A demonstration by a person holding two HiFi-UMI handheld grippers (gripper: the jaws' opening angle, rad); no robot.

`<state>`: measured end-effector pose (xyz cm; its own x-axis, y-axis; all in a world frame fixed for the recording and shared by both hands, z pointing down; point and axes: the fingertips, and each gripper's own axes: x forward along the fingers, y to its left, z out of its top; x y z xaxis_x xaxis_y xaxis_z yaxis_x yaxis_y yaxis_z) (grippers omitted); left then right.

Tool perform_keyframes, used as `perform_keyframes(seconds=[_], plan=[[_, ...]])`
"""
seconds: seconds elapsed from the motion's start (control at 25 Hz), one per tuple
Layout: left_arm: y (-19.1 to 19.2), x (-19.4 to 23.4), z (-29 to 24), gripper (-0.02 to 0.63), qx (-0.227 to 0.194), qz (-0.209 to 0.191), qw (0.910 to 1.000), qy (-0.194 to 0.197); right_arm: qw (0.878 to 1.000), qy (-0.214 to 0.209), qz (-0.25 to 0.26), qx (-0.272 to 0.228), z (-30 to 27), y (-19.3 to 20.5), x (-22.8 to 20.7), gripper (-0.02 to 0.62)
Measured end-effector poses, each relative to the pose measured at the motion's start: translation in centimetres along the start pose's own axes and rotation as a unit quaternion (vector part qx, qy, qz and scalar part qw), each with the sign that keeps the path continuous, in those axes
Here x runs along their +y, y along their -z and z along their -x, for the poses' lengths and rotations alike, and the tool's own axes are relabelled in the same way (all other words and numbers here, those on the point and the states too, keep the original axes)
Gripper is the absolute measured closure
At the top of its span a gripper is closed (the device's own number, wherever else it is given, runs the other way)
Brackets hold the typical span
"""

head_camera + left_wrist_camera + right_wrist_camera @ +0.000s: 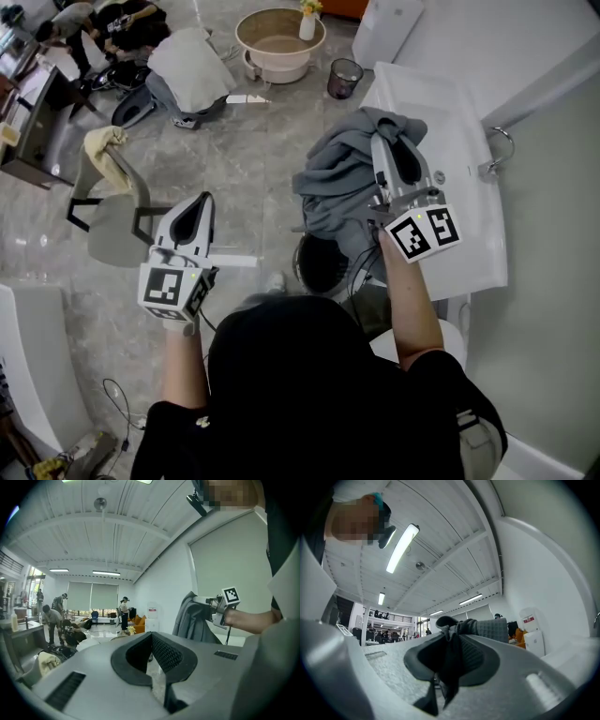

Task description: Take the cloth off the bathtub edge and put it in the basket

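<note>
A grey cloth [333, 183] hangs bunched from my right gripper [390, 142], whose jaws are shut on its upper folds. It dangles beside the left rim of the white bathtub [450, 112], above a dark round basket [322, 267] on the floor. In the right gripper view the cloth [487, 629] is pinched between the black pads [473, 656]. My left gripper [201, 201] is to the left over the floor, shut and holding nothing. The left gripper view shows the cloth [192, 619] hanging from the right gripper [212, 603].
A beige round basin [279, 42], a dark cup [344, 78] and a white bag [192, 66] stand on the marble floor ahead. A chair with a yellowish cloth [108, 157] is at the left. A tap [499, 152] sits on the tub's right side. People are at the far left.
</note>
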<state>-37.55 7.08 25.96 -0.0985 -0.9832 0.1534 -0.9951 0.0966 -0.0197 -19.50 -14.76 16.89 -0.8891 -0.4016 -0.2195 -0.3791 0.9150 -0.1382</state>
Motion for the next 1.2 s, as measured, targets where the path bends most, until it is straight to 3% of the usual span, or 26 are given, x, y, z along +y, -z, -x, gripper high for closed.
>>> perform_keyframes(seconds=[0.4,0.6,0.84,1.2], plan=[[1.7,-0.4,-4.1,0.591,0.033,0.013,0.9982,0.048,0.998,0.039,-0.017,0.051,0.9,4.2,-2.9,0.528],[3.4,-2.2,-5.6,0.591,0.048,0.013,0.9952,0.084,0.994,0.076,-0.029,0.078,4.9,7.5,-4.1,0.528],[5.5,-5.7,-8.7,0.591,0.077,0.007,0.9886,0.129,0.983,0.123,-0.057,0.124,9.8,12.9,-7.4,0.526],[9.5,-9.7,-11.2,0.591,0.118,-0.003,0.9756,0.185,0.963,0.174,-0.1,0.178,16.0,21.6,-8.8,0.526]])
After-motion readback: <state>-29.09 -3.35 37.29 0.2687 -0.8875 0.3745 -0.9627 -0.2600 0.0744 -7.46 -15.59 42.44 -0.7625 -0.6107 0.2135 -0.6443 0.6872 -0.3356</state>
